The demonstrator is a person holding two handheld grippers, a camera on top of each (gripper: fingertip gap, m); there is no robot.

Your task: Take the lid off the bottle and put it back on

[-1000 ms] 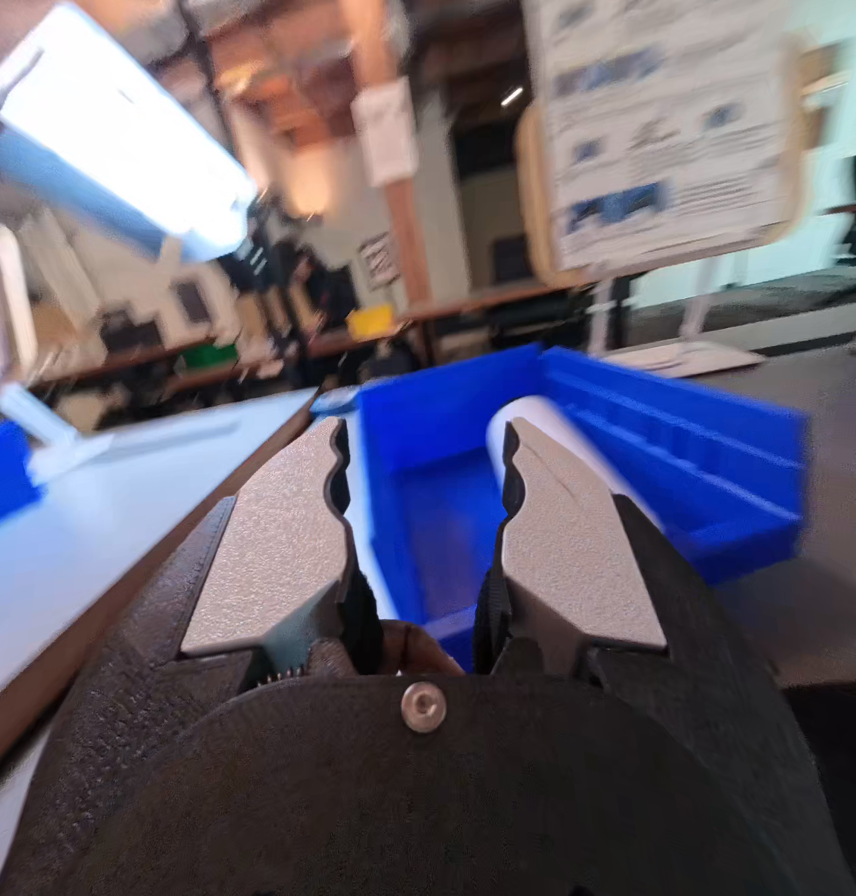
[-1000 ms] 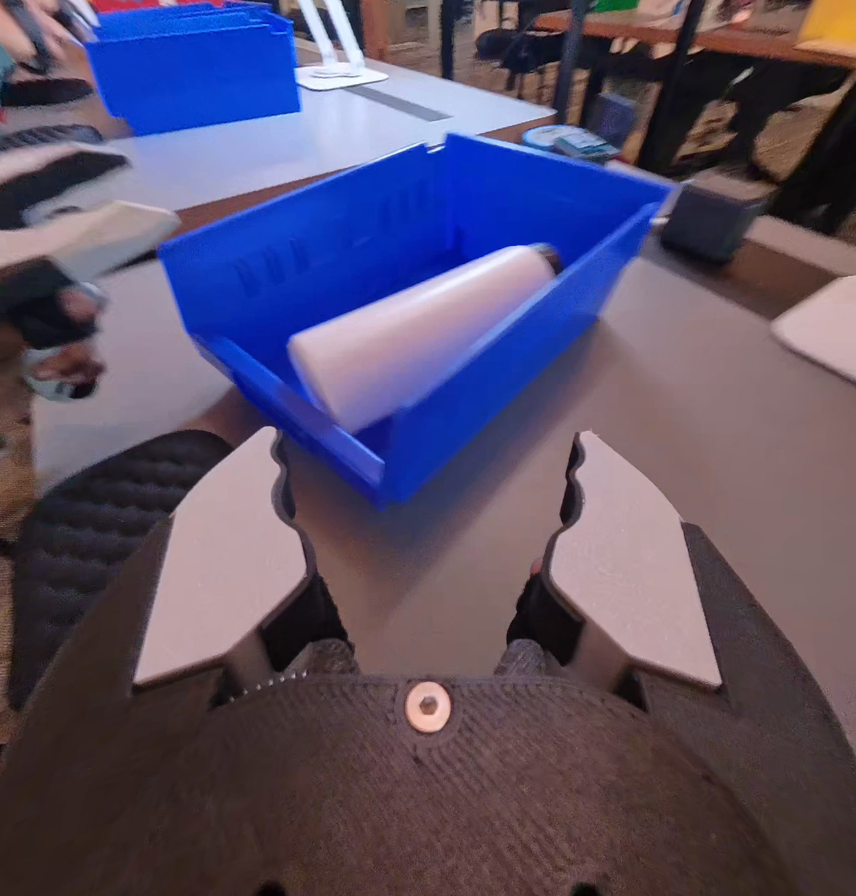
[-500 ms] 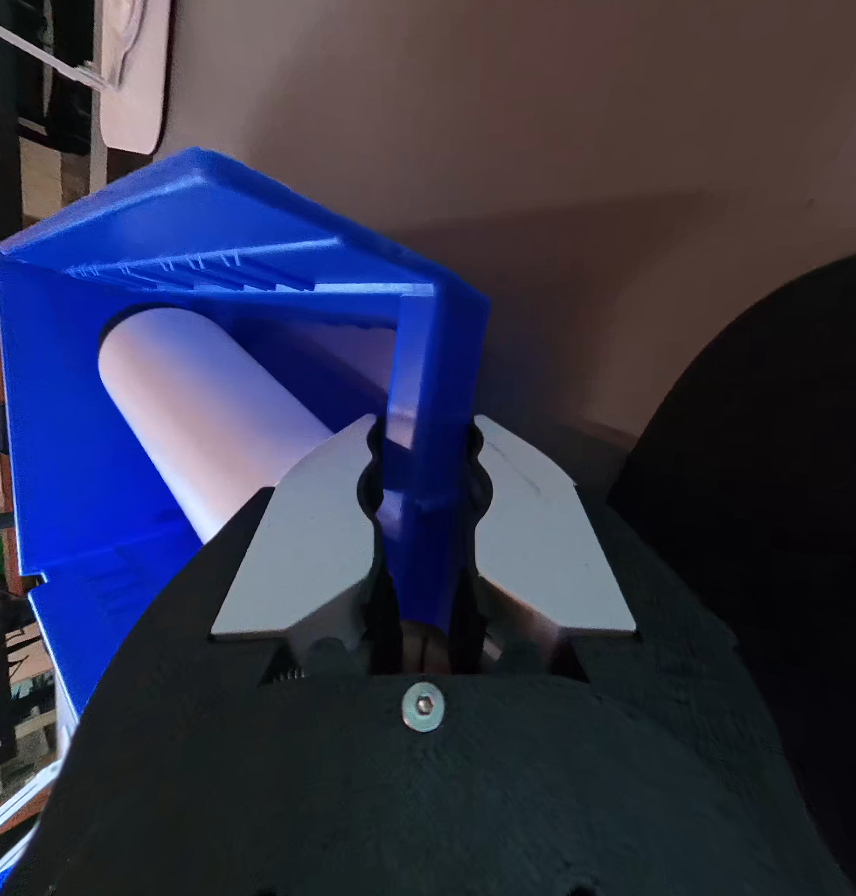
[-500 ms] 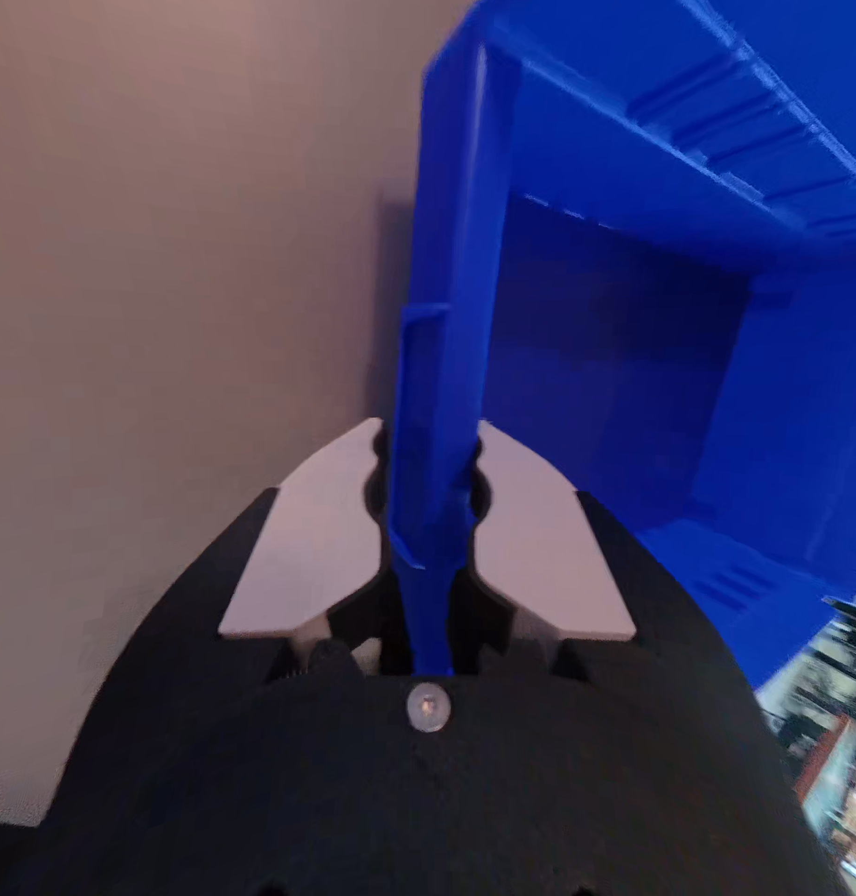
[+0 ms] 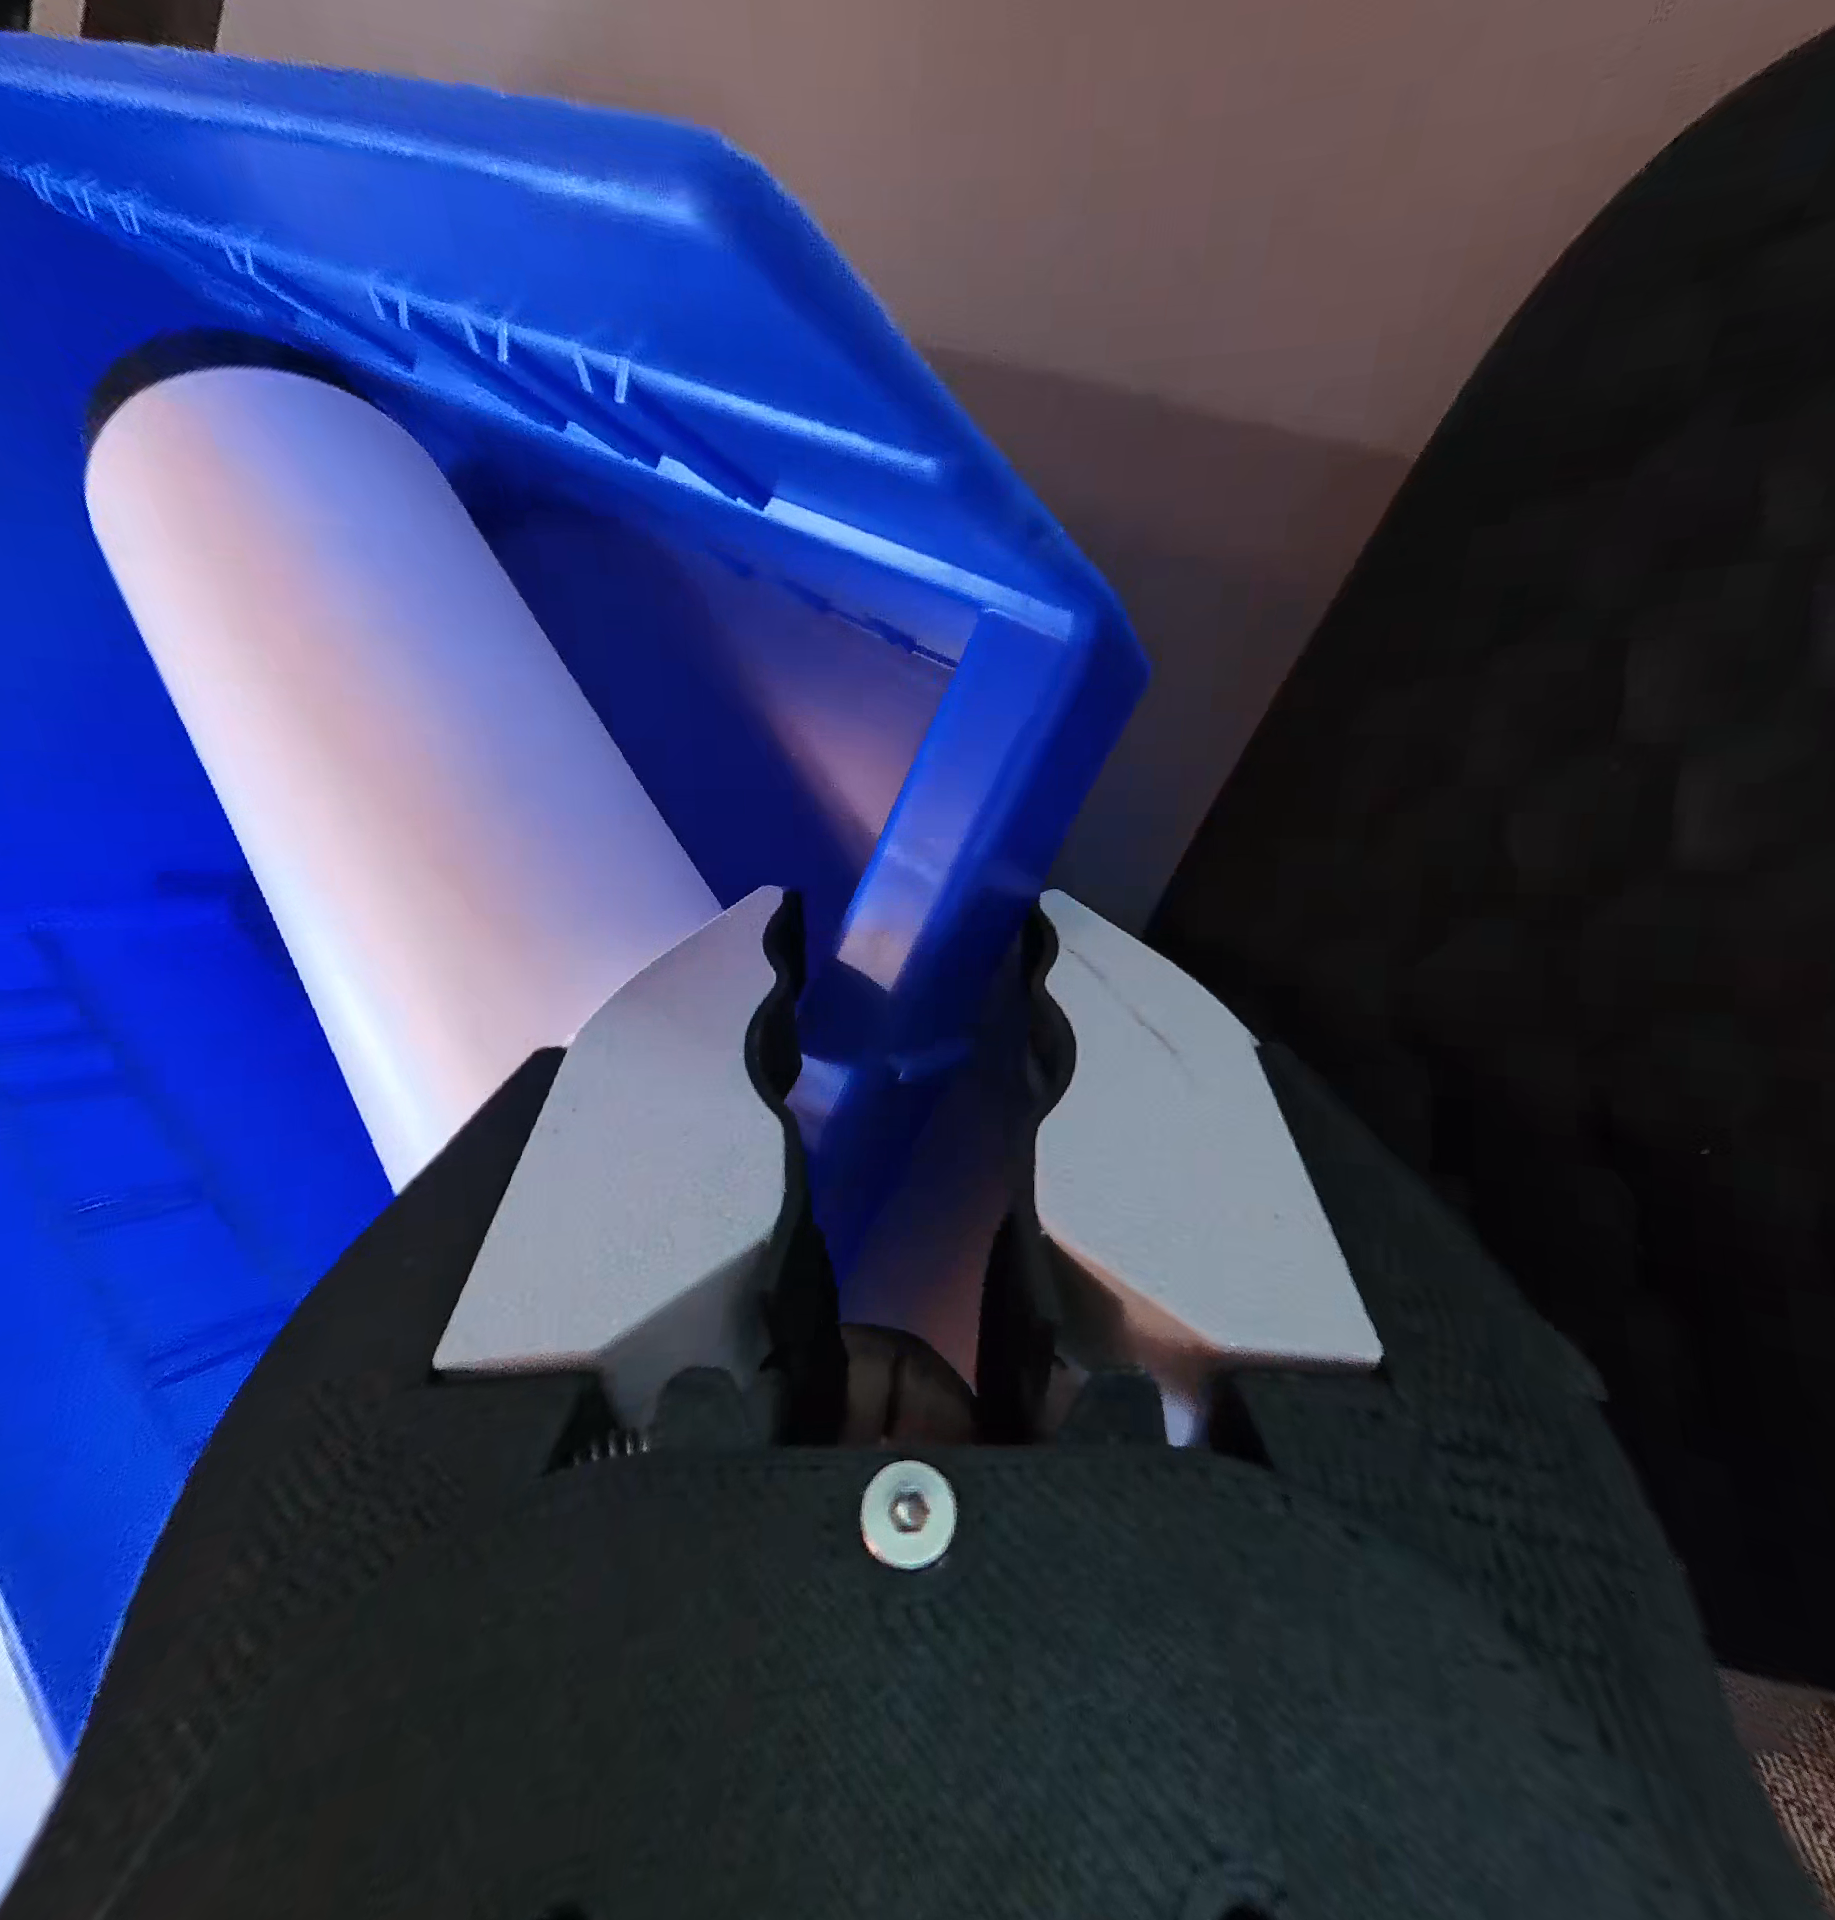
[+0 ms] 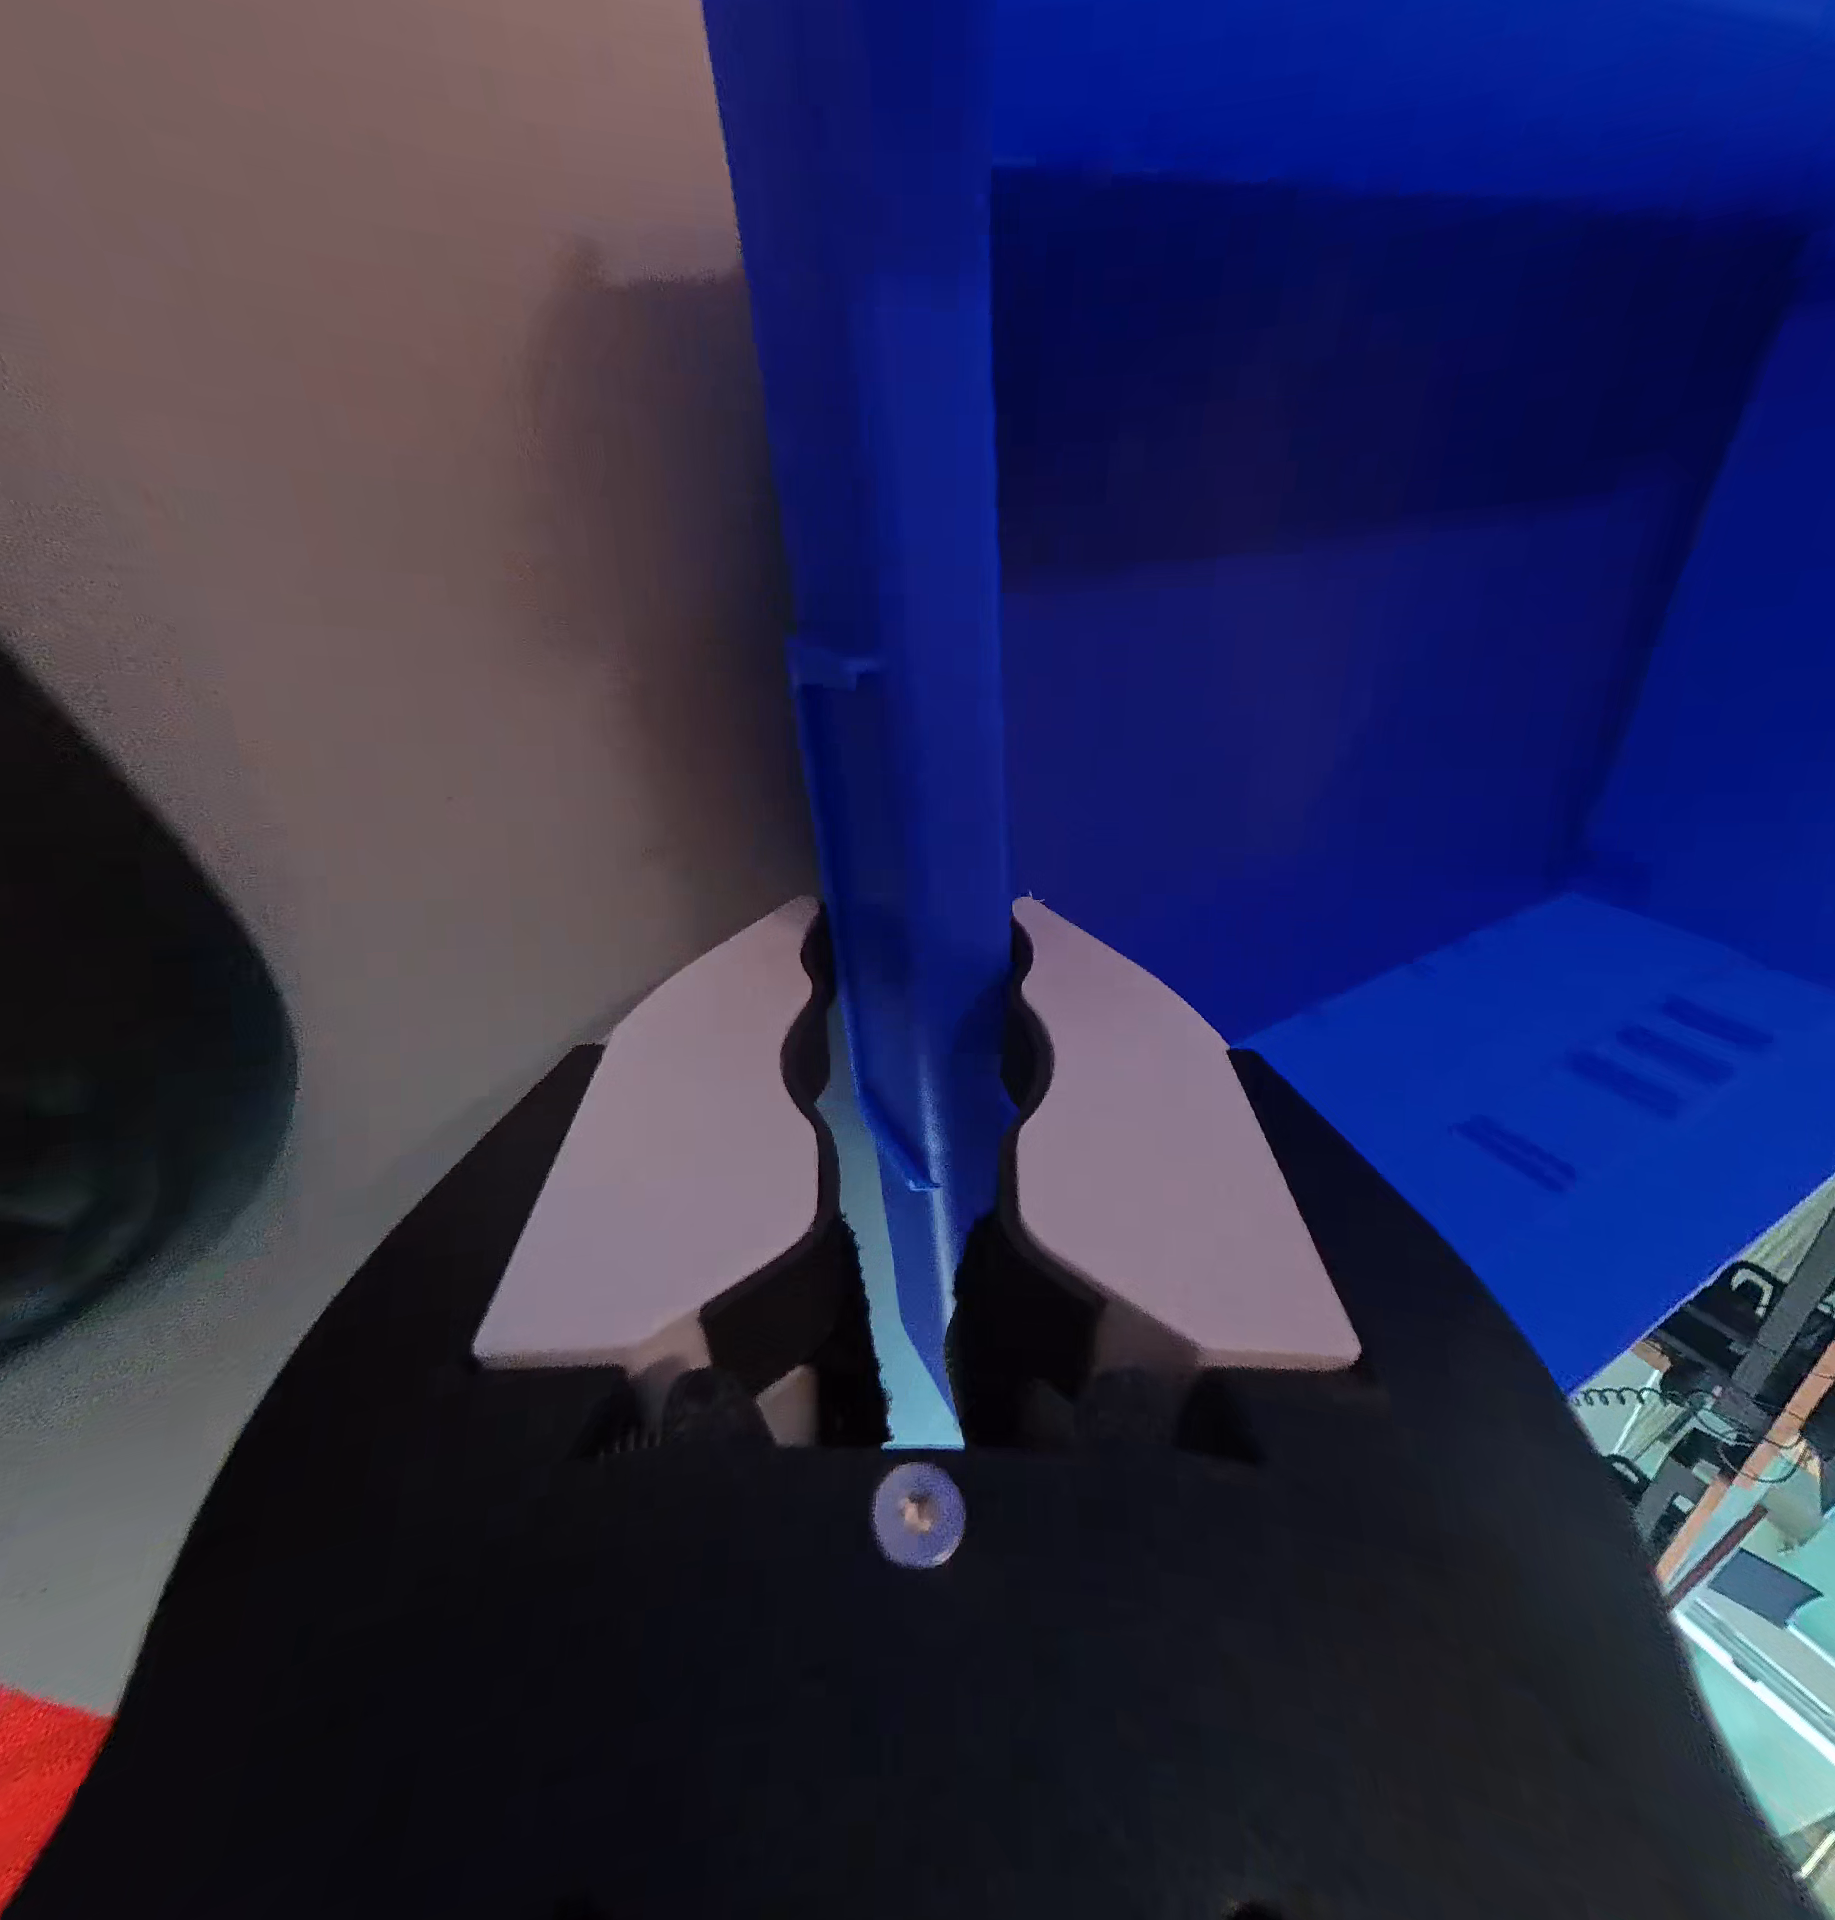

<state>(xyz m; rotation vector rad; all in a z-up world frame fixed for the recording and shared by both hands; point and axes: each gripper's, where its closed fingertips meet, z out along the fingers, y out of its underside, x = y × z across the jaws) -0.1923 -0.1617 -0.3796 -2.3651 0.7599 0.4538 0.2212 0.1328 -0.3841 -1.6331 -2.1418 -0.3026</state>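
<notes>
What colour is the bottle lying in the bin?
White: the bottle lies in the blue bin, best seen in the left wrist view.

Left tongs point(image 5: 908, 935): jaws closed down on a blue bin wall point(image 5: 954, 831), the wall pinched between the ridged black pads. Right tongs point(image 6: 915, 925): jaws likewise clamped on a bin wall point(image 6: 882, 520), both pads pressed against its faces.

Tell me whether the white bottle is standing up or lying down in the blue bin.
Lying down: the white bottle rests on its side inside the blue bin, its length running along the bin.
</notes>
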